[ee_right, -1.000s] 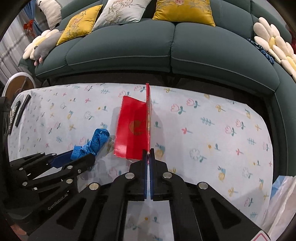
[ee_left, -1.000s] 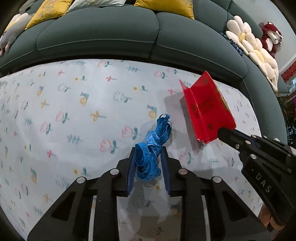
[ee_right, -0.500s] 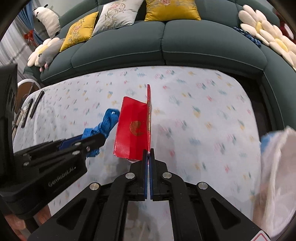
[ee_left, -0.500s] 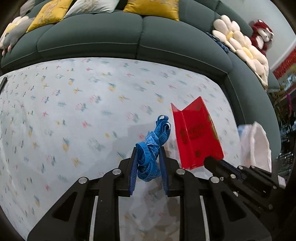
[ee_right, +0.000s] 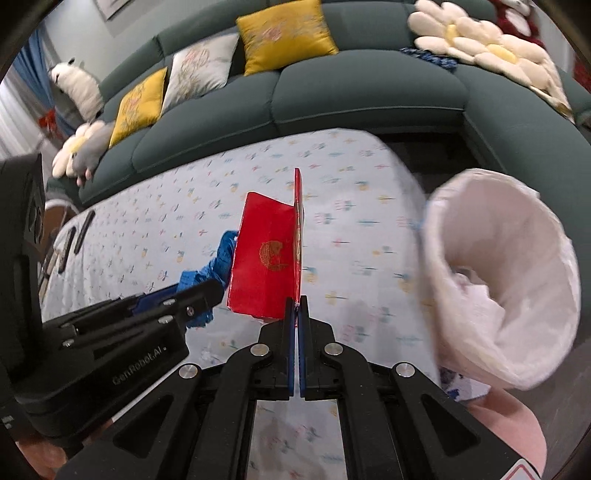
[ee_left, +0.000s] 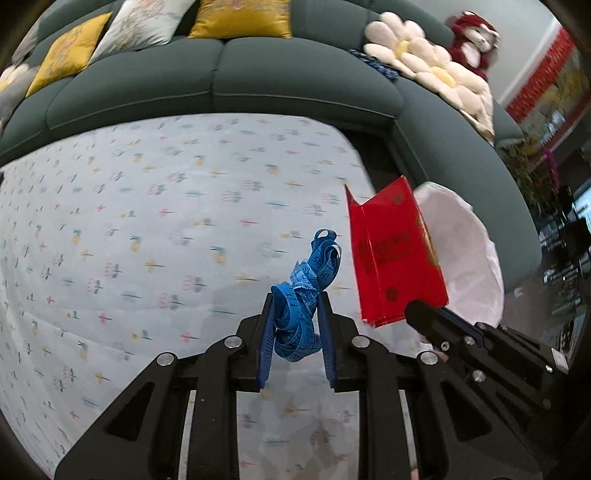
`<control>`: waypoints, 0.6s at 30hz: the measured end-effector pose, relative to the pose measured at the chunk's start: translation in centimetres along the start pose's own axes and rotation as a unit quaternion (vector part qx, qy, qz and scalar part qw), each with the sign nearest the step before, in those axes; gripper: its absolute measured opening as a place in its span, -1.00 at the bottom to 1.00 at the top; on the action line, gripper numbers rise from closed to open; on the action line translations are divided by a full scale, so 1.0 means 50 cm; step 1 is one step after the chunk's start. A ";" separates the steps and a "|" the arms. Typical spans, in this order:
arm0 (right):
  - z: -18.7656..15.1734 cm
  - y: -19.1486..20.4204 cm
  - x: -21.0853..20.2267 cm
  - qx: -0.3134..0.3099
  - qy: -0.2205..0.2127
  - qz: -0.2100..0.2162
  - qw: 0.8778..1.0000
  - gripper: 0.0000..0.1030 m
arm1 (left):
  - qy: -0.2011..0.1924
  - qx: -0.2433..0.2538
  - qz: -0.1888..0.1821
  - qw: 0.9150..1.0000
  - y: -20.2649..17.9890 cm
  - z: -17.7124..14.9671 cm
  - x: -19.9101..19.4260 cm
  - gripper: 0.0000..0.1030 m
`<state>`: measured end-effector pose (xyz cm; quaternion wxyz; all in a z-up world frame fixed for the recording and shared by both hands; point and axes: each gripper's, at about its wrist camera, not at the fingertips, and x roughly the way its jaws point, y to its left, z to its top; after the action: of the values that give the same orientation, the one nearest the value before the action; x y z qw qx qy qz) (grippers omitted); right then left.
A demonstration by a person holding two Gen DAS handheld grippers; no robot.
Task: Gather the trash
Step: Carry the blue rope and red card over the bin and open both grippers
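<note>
My left gripper (ee_left: 295, 301) is shut on a bunched blue measuring tape (ee_left: 303, 286), which hangs above the flowered tablecloth (ee_left: 147, 229). To its right, my right gripper (ee_left: 415, 308) holds a folded red paper envelope (ee_left: 395, 258). In the right wrist view the right gripper (ee_right: 297, 301) pinches the bottom edge of that red envelope (ee_right: 264, 258), which stands upright with a gold emblem on its face. The blue tape (ee_right: 218, 264) and the left gripper (ee_right: 210, 291) show at the left. A bin lined with a white bag (ee_right: 517, 280) sits at the right, off the table's end; the same bag (ee_left: 465, 251) lies behind the envelope.
A dark green sofa (ee_left: 258, 85) curves around the table, with yellow and white cushions (ee_right: 284, 33), flower pillows (ee_left: 424, 62) and a red plush toy (ee_left: 472, 37). Dark slim objects (ee_right: 75, 236) lie near the table's far left edge. A pink sleeve (ee_right: 513, 428) shows at bottom right.
Both grippers have swung right and risen with the tape and the envelope still held. The white-lined bin has come into view at the right, much closer now.
</note>
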<state>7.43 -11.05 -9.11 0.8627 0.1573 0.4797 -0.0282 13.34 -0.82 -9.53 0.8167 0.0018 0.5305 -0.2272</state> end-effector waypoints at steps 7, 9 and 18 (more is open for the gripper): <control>-0.011 -0.103 -0.084 0.036 -0.037 -0.007 0.999 -0.97 | -0.014 0.040 -0.005 0.999 -0.107 -0.005 -0.024 -0.58; -0.015 -0.123 -0.101 0.044 -0.046 -0.009 0.998 -0.97 | -0.017 0.049 -0.007 0.999 -0.134 -0.003 -0.028 -0.59; -0.030 -0.220 -0.165 0.082 -0.080 -0.018 0.993 -0.97 | -0.030 0.095 -0.021 0.995 -0.256 0.002 -0.040 -0.58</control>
<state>-0.43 -21.88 -5.65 0.8819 0.2161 0.4080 -0.0951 8.00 -11.59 -4.72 0.8235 0.0611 0.4817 -0.2935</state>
